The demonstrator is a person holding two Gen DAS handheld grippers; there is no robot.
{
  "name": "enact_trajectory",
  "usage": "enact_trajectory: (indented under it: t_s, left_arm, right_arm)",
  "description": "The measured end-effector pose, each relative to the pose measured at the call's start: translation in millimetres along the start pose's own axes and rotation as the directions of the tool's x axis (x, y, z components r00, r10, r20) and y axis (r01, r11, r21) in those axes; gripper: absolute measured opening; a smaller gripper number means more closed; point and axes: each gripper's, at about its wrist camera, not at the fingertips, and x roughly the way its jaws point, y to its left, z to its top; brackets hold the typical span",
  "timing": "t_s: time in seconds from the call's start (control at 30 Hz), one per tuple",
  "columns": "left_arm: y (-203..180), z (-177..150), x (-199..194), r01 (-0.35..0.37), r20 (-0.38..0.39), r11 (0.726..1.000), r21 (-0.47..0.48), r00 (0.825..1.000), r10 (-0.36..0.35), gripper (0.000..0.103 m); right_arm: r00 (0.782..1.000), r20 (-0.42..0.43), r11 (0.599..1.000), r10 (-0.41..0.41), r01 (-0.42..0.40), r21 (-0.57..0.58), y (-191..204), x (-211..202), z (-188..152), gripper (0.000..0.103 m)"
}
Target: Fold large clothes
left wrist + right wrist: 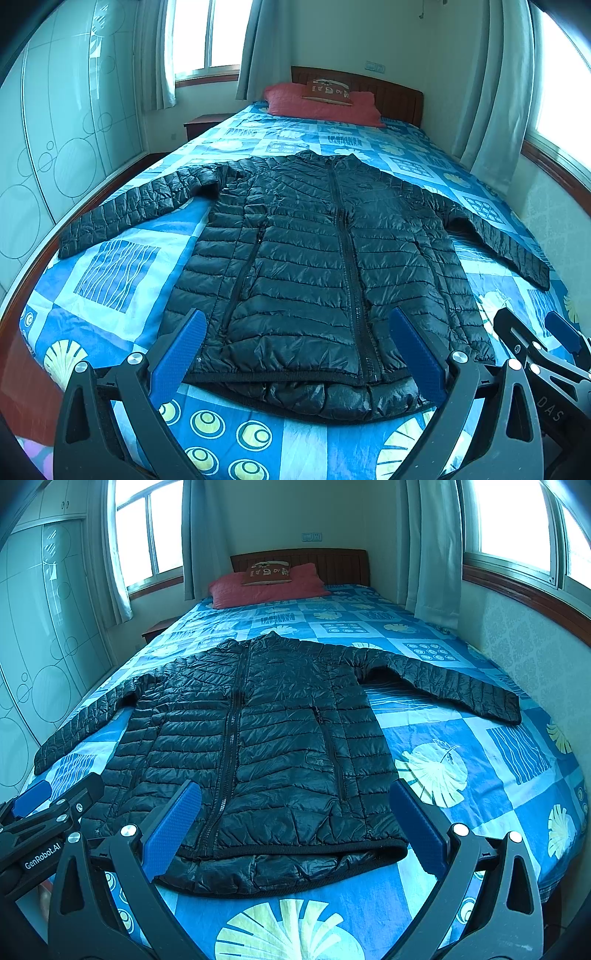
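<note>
Both my left claw [297,347] and right claw [295,821] gape wide, empty, above the black jacket's [325,258] six-o'clock hem on the bed [122,273].

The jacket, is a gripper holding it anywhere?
No. The jacket lies flat on the bed, and the left gripper and right gripper are both open above its hem, gripping nothing.

The jacket [314,258] lies flat on the bed [122,273], sleeves spread to both sides; the pillow [321,105] lies behind it, at the headboard [391,96]; both hand-held grippers hover before its hem.
</note>
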Motion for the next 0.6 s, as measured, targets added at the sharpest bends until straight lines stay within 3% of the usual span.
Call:
enact_trajectory:
  t_s: [0.6]
  left_arm:
    - [0.9,-4.2,3.4,-0.001,-0.006,1.0,0.002,1.0,0.001,0.098]
  right_arm:
    - [1.0,-0.002,1.0,0.0,0.0,0.0,0.4,0.7,-0.2,0.101]
